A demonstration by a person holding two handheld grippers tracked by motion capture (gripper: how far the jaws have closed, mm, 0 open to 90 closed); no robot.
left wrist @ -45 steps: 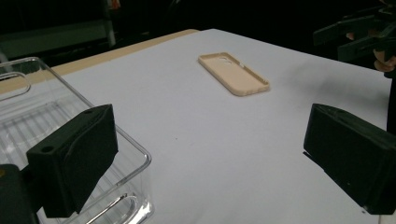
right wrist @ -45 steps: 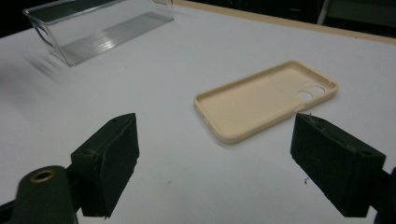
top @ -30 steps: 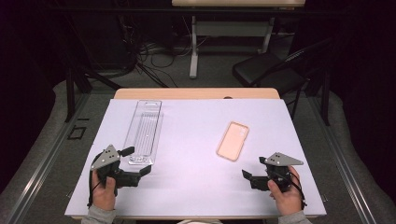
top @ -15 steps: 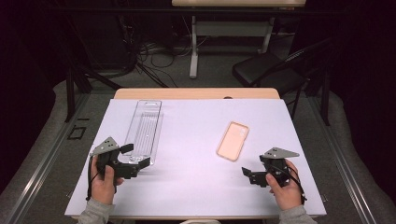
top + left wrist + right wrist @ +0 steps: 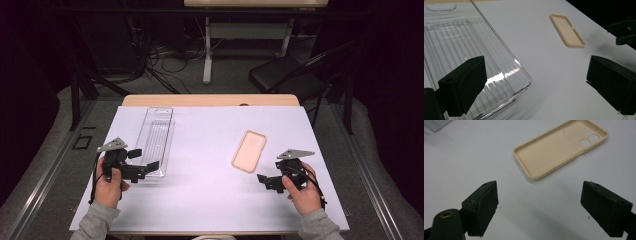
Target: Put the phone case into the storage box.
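Note:
A beige phone case [image 5: 249,150] lies hollow side up on the white table cover, right of centre. A clear ribbed plastic tray [image 5: 156,132] lies empty at the left. My left gripper [image 5: 144,159] is open at the tray's near end, with one jaw over the tray's corner. In the left gripper view the tray [image 5: 461,50] runs away at the left and the case [image 5: 567,30] lies far off; that gripper [image 5: 536,85] holds nothing. My right gripper [image 5: 265,181] stands open a short way in front of the case [image 5: 556,150], nothing between the jaws [image 5: 541,202].
The white cover [image 5: 210,200] spans the table, with a wooden edge [image 5: 210,100] at the far side. Beyond the table stand a black folding chair [image 5: 290,75] and a desk leg [image 5: 207,55] amid floor cables. The other gripper [image 5: 624,32] shows at the left gripper view's upper right.
Both hands have moved forward over the table. The left gripper has come up to the tray's near end; the right has drawn closer to the phone case. Both sets of jaws stay open.

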